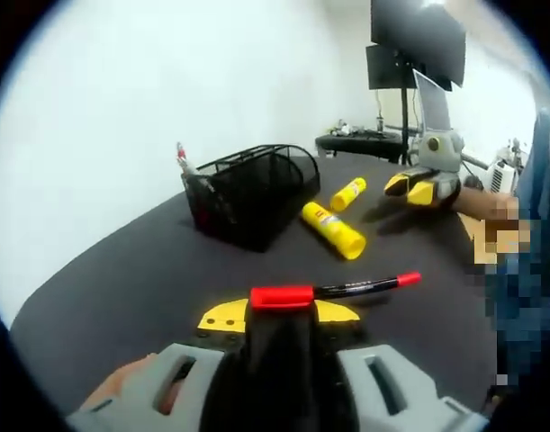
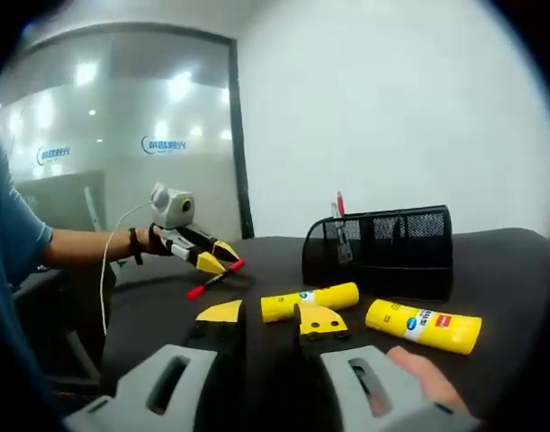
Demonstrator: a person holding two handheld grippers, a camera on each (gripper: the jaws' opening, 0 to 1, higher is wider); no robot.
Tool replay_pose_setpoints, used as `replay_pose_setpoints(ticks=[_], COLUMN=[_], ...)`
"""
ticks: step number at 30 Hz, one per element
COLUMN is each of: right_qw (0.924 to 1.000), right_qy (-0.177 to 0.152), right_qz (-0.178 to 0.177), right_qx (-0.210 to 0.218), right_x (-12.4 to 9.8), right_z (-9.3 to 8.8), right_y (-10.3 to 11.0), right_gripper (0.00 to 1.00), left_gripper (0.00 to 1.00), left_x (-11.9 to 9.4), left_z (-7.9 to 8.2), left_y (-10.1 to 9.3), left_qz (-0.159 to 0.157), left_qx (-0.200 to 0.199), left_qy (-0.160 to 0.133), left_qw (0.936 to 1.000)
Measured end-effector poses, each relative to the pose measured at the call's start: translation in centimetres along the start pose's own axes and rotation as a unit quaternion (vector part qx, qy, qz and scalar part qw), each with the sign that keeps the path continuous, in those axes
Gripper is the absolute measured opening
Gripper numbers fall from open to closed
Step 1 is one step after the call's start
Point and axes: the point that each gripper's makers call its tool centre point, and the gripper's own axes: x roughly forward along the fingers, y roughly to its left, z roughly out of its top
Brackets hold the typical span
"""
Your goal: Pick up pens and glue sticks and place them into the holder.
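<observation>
The left gripper (image 1: 279,310) is held low over the dark table (image 1: 139,279), its yellow-tipped jaws clamped on a pen (image 1: 333,291) with a red cap, which lies crosswise between them. In the right gripper view, that gripper (image 2: 222,263) shows across the table, angled down with the pen (image 2: 213,279) in its tips, a bare forearm behind it.

The right gripper (image 2: 270,317) hovers near the table with its jaws spread and nothing between them; a short glue stick (image 2: 309,301) lies just beyond the tips. A bigger glue stick (image 2: 423,326) lies to its right.

The black mesh holder (image 2: 383,250) stands behind both sticks, with a red-tipped pen (image 2: 339,220) upright in its left end.
</observation>
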Motion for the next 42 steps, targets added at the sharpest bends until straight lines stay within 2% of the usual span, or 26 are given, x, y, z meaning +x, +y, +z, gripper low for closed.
replay_pose_setpoints(ticks=[4,11,19,21,24,28,31,32,35,36,40,42], right_qw=[0.9999,0.9991,0.9955,0.9953,0.9953,0.9952,0.9948,0.9947,0.994,0.9936,0.9912,0.9895], right_qy=[-0.005,-0.025,-0.057,-0.061,-0.061,-0.059,-0.061,-0.061,-0.064,-0.066,-0.078,-0.084], right_qz=[0.0,-0.007,-0.007,-0.005,-0.002,0.0,-0.003,-0.004,-0.007,-0.008,-0.008,-0.009], right_qx=[0.011,0.033,0.075,0.075,0.075,0.078,0.082,0.083,0.089,0.091,0.107,0.118], right_x=[-0.3,-0.8,-1.5,-1.5,-1.5,-1.4,-1.5,-1.5,-1.7,-1.8,-2.0,-2.1], right_z=[0.3,1.1,2.2,2.3,2.3,2.3,2.3,2.3,2.4,2.5,2.8,3.0], right_y=[-0.1,-0.7,-1.3,-1.2,-1.1,-0.9,-1.0,-1.0,-1.1,-1.2,-1.5,-1.7], right_gripper=[0.18,0.18,0.19,0.19,0.19,0.19,0.19,0.19,0.19,0.19,0.19,0.19], left_gripper=[0.23,0.23,0.23,0.23,0.23,0.23,0.23,0.23,0.23,0.23,0.23,0.23], left_x=[-0.6,-0.6,0.3,0.3,0.2,0.4,0.5,0.5,0.7,0.9,1.9,2.3], left_z=[0.8,1.9,1.4,1.5,1.7,1.3,1.1,1.0,0.9,0.7,-0.2,-0.6], left_y=[-0.4,-2.7,-6.4,-7.3,-9.8,-11.3,-12.1,-12.2,-13.2,-13.1,-13.8,-14.3], left_qz=[0.027,0.065,0.089,0.094,0.108,0.123,0.14,0.151,0.15,0.159,0.18,0.198], left_qx=[-0.035,-0.074,-0.087,-0.106,-0.119,-0.132,-0.159,-0.175,-0.182,-0.19,-0.187,-0.19], left_qy=[-0.02,-0.034,-0.01,-0.011,-0.011,0.0,-0.006,-0.008,-0.012,-0.008,0.014,0.028], left_qw=[0.9988,0.9945,0.9922,0.9899,0.987,0.9836,0.9773,0.973,0.9716,0.9687,0.9657,0.9611])
